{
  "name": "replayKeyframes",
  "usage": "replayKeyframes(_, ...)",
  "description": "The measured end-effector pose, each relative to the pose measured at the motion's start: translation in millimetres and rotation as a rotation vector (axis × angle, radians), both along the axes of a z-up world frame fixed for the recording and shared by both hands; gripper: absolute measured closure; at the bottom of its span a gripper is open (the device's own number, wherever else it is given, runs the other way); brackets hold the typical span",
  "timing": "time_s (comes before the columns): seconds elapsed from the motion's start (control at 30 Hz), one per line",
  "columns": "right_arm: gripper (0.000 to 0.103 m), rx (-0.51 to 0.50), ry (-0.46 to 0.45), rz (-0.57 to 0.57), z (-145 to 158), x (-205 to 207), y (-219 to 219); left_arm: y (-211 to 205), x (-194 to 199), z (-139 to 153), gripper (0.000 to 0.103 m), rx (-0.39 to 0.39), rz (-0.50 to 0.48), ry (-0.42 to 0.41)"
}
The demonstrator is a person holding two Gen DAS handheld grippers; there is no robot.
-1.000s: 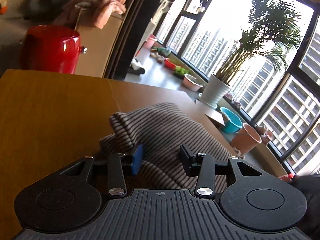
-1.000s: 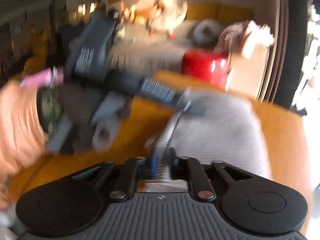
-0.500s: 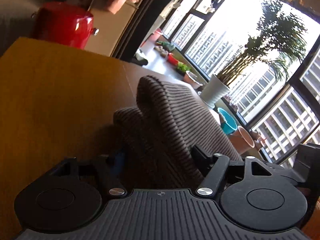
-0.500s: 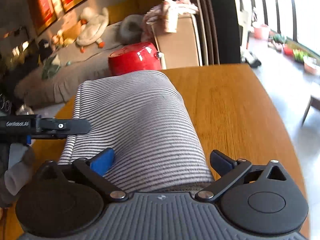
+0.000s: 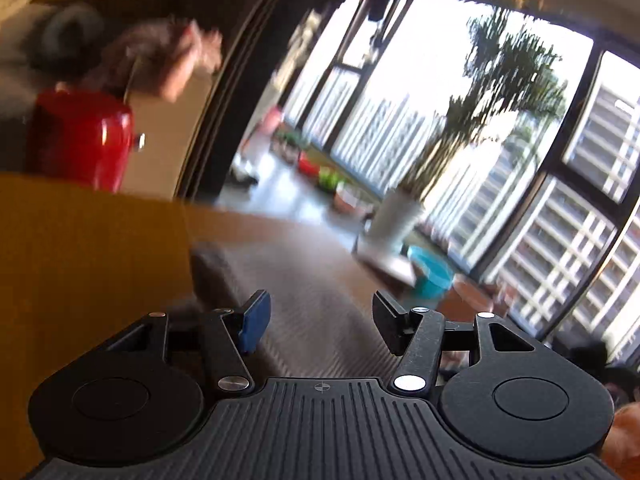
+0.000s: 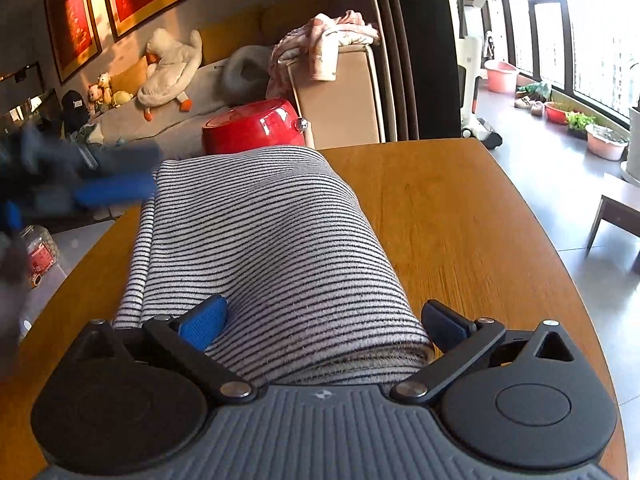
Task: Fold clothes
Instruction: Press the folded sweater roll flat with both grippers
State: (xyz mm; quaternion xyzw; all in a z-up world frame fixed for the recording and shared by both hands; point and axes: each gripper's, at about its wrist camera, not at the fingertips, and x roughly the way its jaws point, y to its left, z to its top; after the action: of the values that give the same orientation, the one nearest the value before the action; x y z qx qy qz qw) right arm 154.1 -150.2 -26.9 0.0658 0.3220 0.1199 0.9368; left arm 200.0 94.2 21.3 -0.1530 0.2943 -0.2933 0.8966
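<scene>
Since the earlier frames, both grippers have let go of the striped cloth (image 6: 264, 248), which now lies folded flat on the wooden table (image 6: 460, 216). Right gripper (image 6: 324, 320) is spread wide, its pads either side of the cloth's near end, pinching nothing. Left gripper (image 5: 320, 320), blurred, hovers over the cloth's other edge, its jaws closing, with nothing gripped between them.

- Wooden table (image 6: 460, 216) in a sunlit living room.
- Grey sofa (image 6: 168, 116) with a plush goose (image 6: 170, 68).
- Red framed pictures (image 6: 120, 0) on the wall.
- Tall windows (image 5: 540, 184), potted palm (image 5: 500, 92).
</scene>
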Motion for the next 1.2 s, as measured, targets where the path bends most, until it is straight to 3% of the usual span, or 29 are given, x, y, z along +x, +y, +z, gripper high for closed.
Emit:
replayKeyframes(0.17, 0.000, -0.031, -0.011, 0.007, 4, -4, 6, 3, 10, -24, 0.048, 0.010, 0.015, 0.049)
replayKeyframes(0.47, 0.000, -0.049, -0.001, 0.043, 7, -17, 16, 14, 2, -20, 0.049, 0.020, 0.015, 0.048)
replayKeyframes(0.8, 0.000, 0.128, 0.055, -0.028, -3, -18, 3, 11, -2, -18, 0.048, 0.037, 0.013, 0.036)
replayKeyframes(1.2, 0.000, 0.122, 0.043, 0.013, -8, -19, 0, 10, -5, -20, 0.048, 0.043, 0.016, 0.029)
